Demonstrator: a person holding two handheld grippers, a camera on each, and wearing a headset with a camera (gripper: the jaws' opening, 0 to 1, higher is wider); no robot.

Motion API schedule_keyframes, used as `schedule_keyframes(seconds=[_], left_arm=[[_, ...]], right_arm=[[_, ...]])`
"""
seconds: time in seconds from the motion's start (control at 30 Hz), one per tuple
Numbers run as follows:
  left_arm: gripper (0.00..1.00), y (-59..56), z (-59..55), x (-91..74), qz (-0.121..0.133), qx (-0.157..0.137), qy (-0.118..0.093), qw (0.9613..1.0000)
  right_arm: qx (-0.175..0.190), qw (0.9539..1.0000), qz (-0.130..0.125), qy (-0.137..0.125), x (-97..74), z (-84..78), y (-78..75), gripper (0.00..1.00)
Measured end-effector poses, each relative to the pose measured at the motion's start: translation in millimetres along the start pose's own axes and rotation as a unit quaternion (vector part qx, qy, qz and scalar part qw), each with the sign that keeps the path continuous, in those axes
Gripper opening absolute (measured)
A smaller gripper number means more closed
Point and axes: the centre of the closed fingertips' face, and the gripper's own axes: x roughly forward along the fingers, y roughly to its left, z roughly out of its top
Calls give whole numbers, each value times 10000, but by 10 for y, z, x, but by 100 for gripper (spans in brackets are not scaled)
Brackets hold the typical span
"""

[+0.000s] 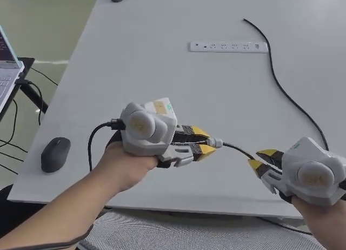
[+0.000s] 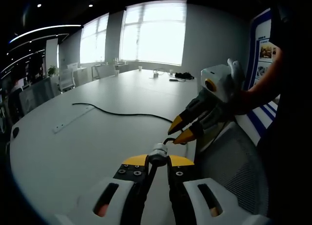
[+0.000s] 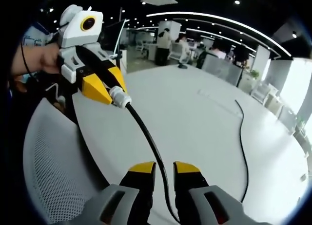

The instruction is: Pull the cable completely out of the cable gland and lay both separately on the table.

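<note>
Above the near desk (image 1: 178, 82) edge, the cable gland (image 1: 214, 143) is pinched in the left tongs (image 1: 207, 143), held off the surface. The cable (image 1: 238, 149) emerges from its right end and runs to the right tongs (image 1: 259, 158), which are slightly spread and straddle it with gaps either side. Judgement: extraction not yet done; cable seated in gland, neither part laid down. Remaining: clamp, pull free, set both apart on desk.
</note>
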Motion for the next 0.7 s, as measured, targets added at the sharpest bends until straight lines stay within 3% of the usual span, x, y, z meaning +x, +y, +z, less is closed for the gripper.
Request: schedule_keyframes(seconds=[0.1, 0.23, 0.37, 0.47, 0.7], left_arm=[[15, -11, 12, 3, -10, -28, -28, 10000], [15, -26, 4, 1, -18, -45, 2, 10000], [15, -46, -17, -1, -10, -28, 27, 10000], [15, -70, -23, 1, 2, -29, 24, 10000], [15, -114, -19, 30, 1, -3, 13, 10000]], right_arm=[[-358, 9993, 77, -81, -31, 113, 76, 13], [-1016, 9946, 130, -178, -54, 270, 145, 14], [-1163, 9924, 264, -292, -54, 403, 226, 13], [-1422, 9882, 475, -315, -19, 460, 334, 11], [-1897, 9800, 520, -288, 15, 507, 421, 7]])
